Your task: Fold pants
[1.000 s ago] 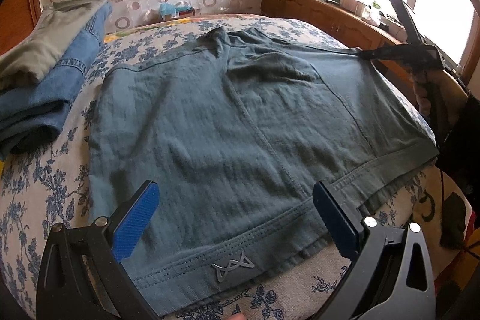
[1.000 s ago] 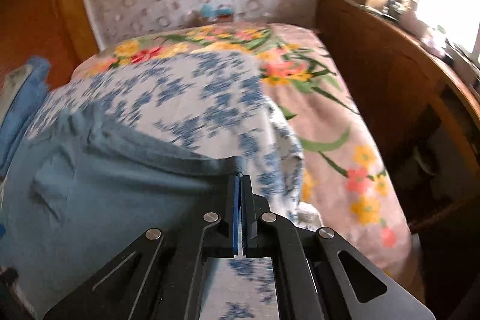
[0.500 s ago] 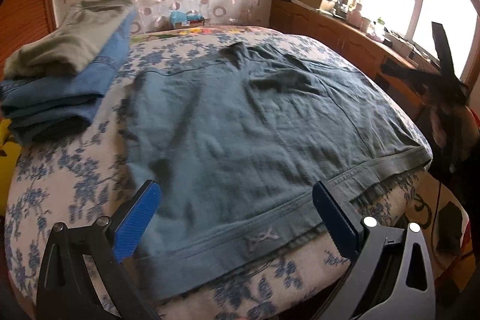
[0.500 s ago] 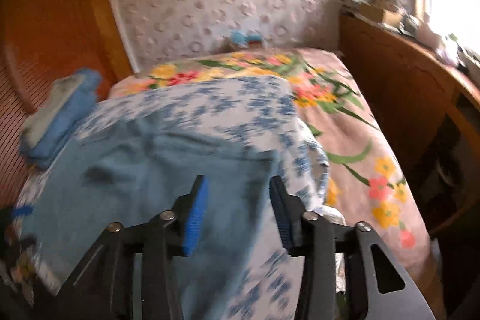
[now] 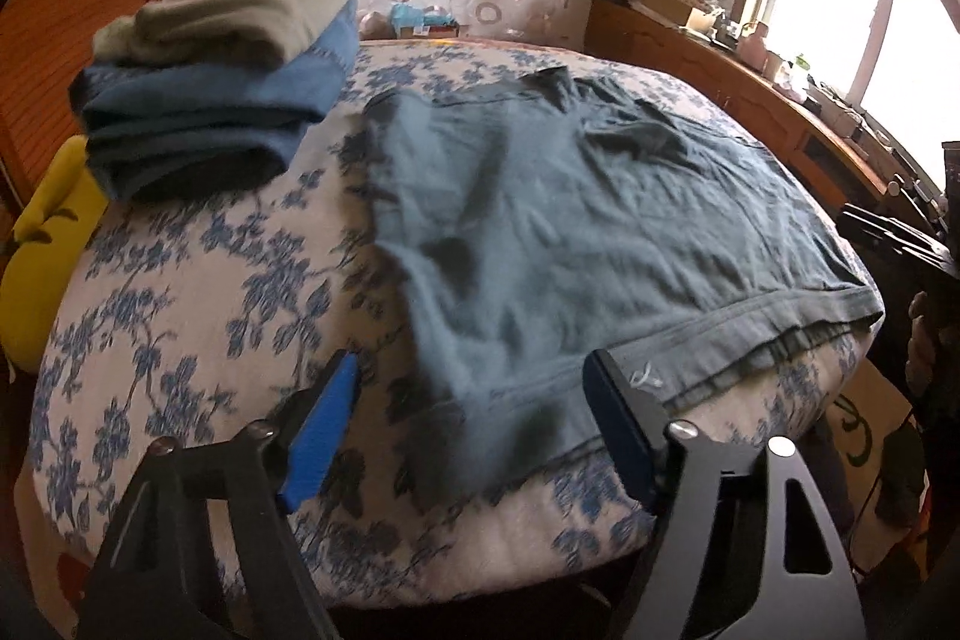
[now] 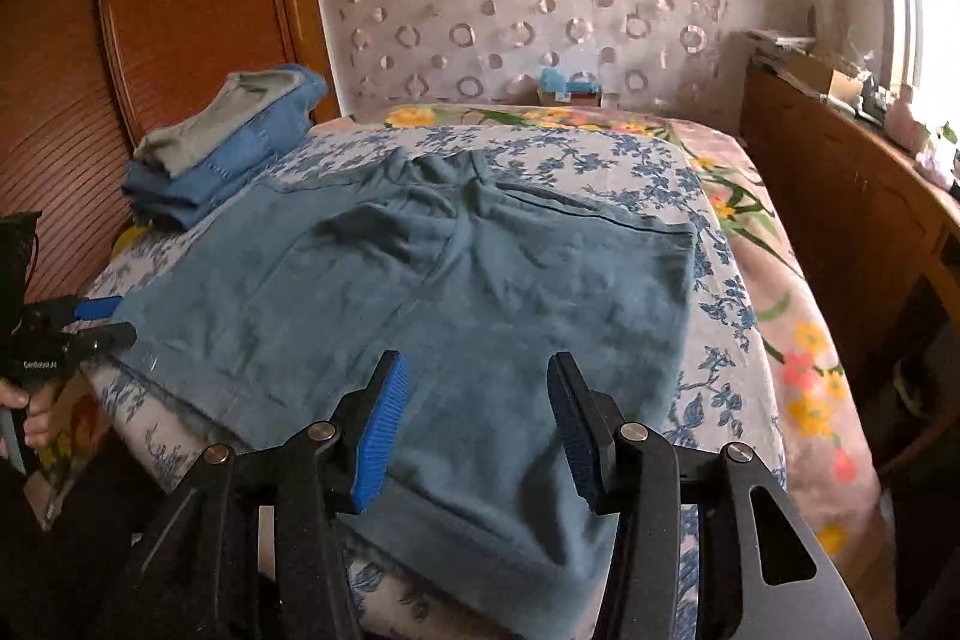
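Note:
Teal-blue pants (image 5: 576, 232) lie spread flat on the bed, folded into a broad rectangle; they also show in the right wrist view (image 6: 456, 304). My left gripper (image 5: 474, 430) is open and empty, held back from the near hem of the pants. It also shows at the left edge of the right wrist view (image 6: 96, 319). My right gripper (image 6: 474, 421) is open and empty, just above the near edge of the pants. The right gripper's body shows dark at the right edge of the left wrist view (image 5: 900, 244).
A stack of folded clothes, blue jeans (image 5: 204, 118) under an olive garment (image 5: 240, 16), sits at the bed's far left (image 6: 222, 148). A wooden dresser (image 6: 852, 196) runs along the right under the window. A yellow cushion (image 5: 42, 244) lies left of the bed.
My right gripper let go of the pants' edge, opened and pulled back. My left gripper drew back and to the left, staying open. The pants now lie flat.

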Tool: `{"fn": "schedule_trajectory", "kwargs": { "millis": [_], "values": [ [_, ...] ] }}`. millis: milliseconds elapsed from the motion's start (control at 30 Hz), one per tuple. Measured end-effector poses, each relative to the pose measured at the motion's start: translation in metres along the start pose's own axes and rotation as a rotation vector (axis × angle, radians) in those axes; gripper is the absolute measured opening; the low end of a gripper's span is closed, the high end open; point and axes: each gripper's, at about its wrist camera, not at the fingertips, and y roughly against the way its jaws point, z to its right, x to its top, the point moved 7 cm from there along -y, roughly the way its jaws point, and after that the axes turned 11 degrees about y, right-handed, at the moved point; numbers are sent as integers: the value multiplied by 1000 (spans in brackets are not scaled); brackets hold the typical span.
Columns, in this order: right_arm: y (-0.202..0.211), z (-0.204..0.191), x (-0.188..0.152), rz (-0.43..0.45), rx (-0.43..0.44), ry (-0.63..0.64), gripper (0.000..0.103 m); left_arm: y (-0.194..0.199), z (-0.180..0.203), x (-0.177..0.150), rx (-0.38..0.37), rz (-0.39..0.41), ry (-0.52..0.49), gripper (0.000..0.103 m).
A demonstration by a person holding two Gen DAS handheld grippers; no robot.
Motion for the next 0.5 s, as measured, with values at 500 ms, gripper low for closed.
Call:
{"fn": "schedule_trajectory", "kwargs": {
  "millis": [500],
  "values": [
    [3, -32, -4, 34, 30, -2, 61, 6, -3, -10, -14, 12, -24, 34]
  ]
}}
